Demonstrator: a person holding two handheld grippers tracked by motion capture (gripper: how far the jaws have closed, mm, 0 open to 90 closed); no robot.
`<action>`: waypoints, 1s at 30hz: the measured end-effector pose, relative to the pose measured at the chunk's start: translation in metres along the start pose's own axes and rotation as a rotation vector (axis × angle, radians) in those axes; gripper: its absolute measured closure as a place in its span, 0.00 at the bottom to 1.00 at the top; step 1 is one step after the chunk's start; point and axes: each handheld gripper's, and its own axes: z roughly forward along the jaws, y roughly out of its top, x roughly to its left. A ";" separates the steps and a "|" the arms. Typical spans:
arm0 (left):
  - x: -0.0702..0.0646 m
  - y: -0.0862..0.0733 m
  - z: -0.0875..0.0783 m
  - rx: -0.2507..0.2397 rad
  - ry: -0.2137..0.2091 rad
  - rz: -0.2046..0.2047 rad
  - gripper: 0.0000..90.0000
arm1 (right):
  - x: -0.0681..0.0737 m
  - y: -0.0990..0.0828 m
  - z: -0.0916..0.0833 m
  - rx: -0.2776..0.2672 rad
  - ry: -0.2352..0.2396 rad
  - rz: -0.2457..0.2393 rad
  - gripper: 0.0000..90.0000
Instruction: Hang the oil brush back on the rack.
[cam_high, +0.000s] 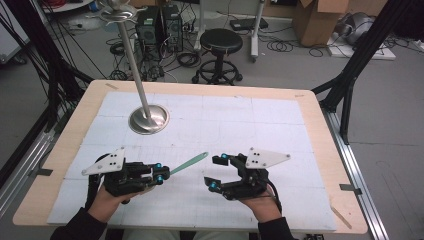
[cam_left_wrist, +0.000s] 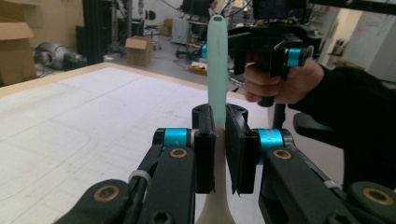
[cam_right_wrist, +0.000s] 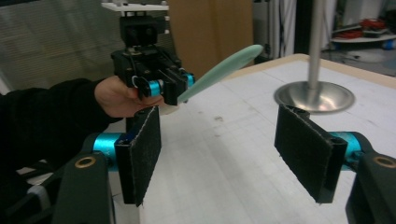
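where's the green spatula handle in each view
High view: pale green handle at centre, slanting up-right from the shut left gripper.
Left gripper view: upright at centre, clamped between the jaws.
Right gripper view: upper middle, jutting right from the left gripper.
Shared landmark: the steel stand's round base, also at right in the right gripper view.

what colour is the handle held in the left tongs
Pale mint green handle; clearest in the left gripper view.

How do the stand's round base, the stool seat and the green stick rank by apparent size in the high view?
1. Stool seat and stand base: they look about equal, but the stool is farther, so unranked.
2. Green stick, slimmest.
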 end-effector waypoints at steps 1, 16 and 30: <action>-0.001 0.001 0.001 -0.002 -0.008 0.001 0.91 | 0.001 0.001 0.003 -0.001 0.010 -0.005 0.35; -0.010 0.003 0.006 -0.040 -0.103 -0.005 0.91 | 0.009 0.007 0.020 -0.051 0.121 -0.048 0.52; -0.012 0.000 0.011 -0.027 -0.131 -0.008 0.91 | 0.012 0.009 0.022 -0.086 0.181 -0.076 0.81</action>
